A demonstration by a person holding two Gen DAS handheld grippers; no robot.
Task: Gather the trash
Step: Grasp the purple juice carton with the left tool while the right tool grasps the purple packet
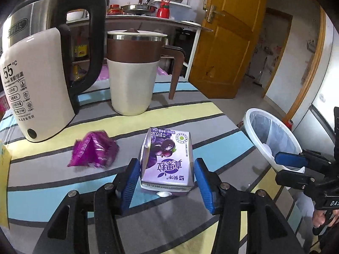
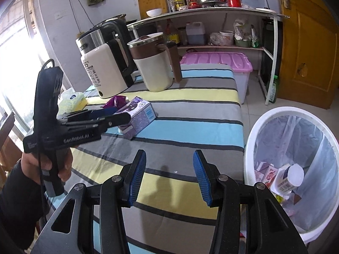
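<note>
1. The left gripper (image 1: 167, 178) is sitting low over the striped table (image 1: 190, 114), its blue pads spread apart on either side of a purple milk carton (image 1: 167, 160) that is lying flat on the cloth.
2. The left pad looks very close to or touching the carton's side, while a narrow gap is showing at the right pad; the carton is not being clamped.
3. A crumpled purple wrapper (image 1: 94, 152) is lying just left of the carton, apart from it.
4. Farther back, a white electric kettle (image 1: 38, 84) is standing at the far left, and a brown-and-cream jug (image 1: 135, 69) is standing to its right.
5. The right gripper (image 2: 169, 177) is hovering over the near right part of the table, its pads wide apart and holding nothing.
6. In the right wrist view, the left gripper (image 2: 118, 116) is reaching in from the left, held by a hand (image 2: 53, 165), with the carton (image 2: 137, 116) at its tip.
7. A white bin (image 2: 250, 148) lined with a clear bag is standing on the floor just right of the table, with cartons and a bottle lying inside.
</note>
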